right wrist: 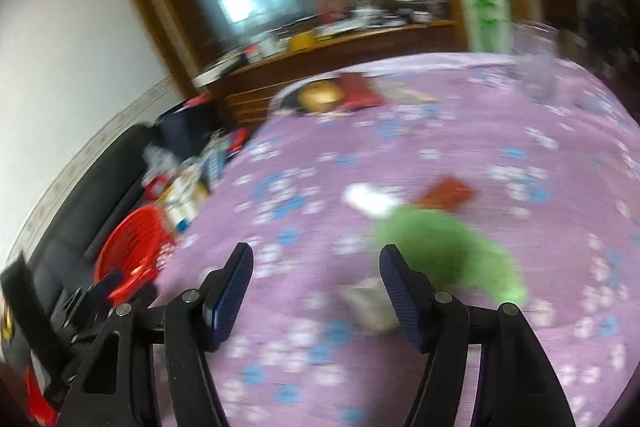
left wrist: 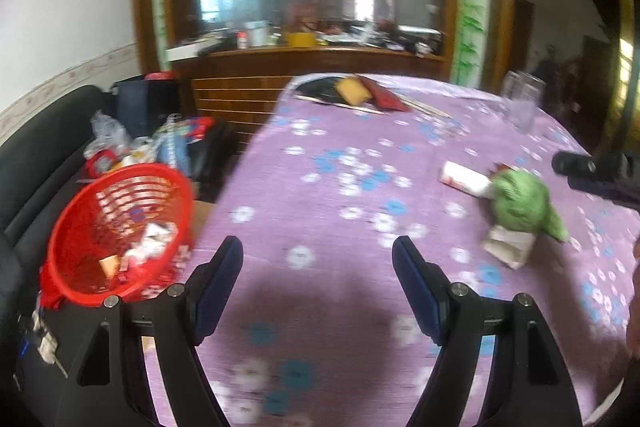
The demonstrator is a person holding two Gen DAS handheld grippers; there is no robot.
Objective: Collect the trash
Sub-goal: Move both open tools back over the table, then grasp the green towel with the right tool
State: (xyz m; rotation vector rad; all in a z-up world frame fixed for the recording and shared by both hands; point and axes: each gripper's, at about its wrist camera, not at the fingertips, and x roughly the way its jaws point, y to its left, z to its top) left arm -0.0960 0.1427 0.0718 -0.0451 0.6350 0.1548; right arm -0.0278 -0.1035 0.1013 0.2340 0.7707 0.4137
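A: What is the biggest thing here?

B: The table (left wrist: 340,187), with a purple flowered cloth. At its left edge, lower, stands a red basket (left wrist: 116,227) with some scraps inside.

A: And the trash on the table?

B: A green crumpled piece (left wrist: 520,203) lies at the right side. A white wrapper (left wrist: 464,179) touches it behind, and a small pale paper (left wrist: 506,245) lies in front. In the right wrist view there is also a red scrap (right wrist: 448,193) behind it, blurred.

A: The claws?

B: The left gripper (left wrist: 318,255) is wide open over bare cloth and holds nothing. The right gripper (right wrist: 316,263) is wide open too, empty, near the green piece, and its right finger (right wrist: 400,291) is in front of it.
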